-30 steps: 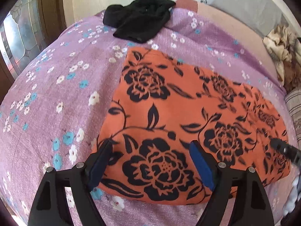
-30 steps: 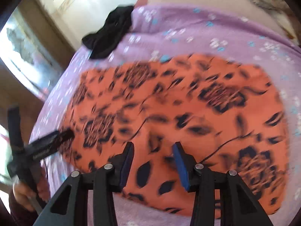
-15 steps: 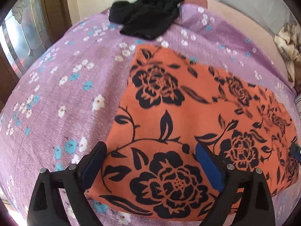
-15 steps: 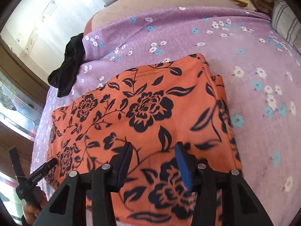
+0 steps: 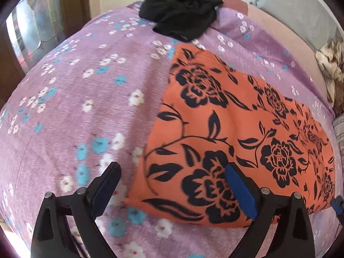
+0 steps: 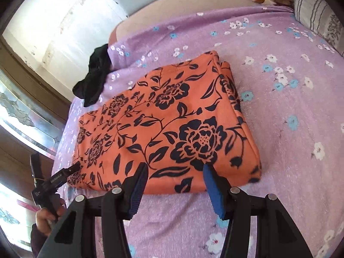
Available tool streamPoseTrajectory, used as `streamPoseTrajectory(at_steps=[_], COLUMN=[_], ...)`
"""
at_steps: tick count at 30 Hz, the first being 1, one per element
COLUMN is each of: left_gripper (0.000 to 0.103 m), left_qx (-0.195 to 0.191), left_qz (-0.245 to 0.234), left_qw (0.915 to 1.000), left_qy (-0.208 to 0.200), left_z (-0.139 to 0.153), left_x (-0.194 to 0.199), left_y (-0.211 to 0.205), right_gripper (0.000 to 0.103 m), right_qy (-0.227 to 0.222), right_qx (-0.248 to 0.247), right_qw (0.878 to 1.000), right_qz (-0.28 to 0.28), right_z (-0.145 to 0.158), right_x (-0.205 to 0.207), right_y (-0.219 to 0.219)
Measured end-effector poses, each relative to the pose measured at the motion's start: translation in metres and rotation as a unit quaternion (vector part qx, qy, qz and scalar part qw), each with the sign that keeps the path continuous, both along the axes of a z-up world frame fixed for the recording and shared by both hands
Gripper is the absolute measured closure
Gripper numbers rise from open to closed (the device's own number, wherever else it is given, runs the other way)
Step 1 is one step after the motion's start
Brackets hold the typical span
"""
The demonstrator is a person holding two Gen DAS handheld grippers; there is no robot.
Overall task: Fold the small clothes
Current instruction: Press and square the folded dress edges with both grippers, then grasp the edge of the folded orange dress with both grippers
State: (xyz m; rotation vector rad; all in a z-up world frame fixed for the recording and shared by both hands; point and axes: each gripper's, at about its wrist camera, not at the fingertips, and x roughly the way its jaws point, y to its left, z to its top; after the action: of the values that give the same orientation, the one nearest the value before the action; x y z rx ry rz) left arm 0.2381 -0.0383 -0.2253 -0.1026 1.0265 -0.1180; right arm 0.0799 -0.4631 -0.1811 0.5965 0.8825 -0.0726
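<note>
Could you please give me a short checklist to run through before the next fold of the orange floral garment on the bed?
1. Orange garment with black flowers lies flat in a folded rectangle on the purple flowered bedspread: ok.
2. Left gripper is free of cloth, jaws opening, one finger beside the garment's corner and one over it: ok.
3. Right gripper is free of cloth, jaws opening above the near edge: ok.
4. Crumpled black garment lies apart from the orange one: ok.
5. Layers line up on the right fold edge: not ok, a lower layer peeks out.
6. Underside is smooth: cannot tell.
</note>
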Motion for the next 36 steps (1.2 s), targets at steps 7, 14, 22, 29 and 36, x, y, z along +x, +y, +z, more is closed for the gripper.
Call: streamPoseTrajectory(at_steps=[7, 14, 22, 29, 36], left_gripper=[0.006, 0.005, 0.007, 0.054, 0.031], left_qx=[-0.121, -0.209, -0.264, -0.276, -0.291], left_qz=[0.013, -0.025, -0.031, -0.078, -0.052], left_qw=[0.9925, 0.9770, 0.9625, 0.9567, 0.9512], left_qy=[0.008, 0.036, 0.056, 0.047, 0.089], left_z=[0.007, 0.001, -0.009, -0.008, -0.024], left_x=[-0.046, -0.076, -0.065, -0.060, -0.048], left_y=[0.041, 0.047, 0.029, 0.001, -0.008], right_gripper=[0.046, 0.044, 0.044, 0.042, 0.040], right_qy=[-0.020, -0.023, -0.017, -0.015, -0.001], right_qx=[0.132, 0.153, 0.188, 0.231, 0.266], right_qw=[0.990, 0.987, 0.982, 0.973, 0.962], right_qz=[-0.045, -0.034, -0.016, -0.021, -0.056], right_z=[-0.010, -0.016, -0.028, -0.038, -0.057], right_x=[-0.023, -0.020, -0.017, -0.016, -0.009], right_y=[-0.022, -0.013, -0.001, -0.001, -0.009])
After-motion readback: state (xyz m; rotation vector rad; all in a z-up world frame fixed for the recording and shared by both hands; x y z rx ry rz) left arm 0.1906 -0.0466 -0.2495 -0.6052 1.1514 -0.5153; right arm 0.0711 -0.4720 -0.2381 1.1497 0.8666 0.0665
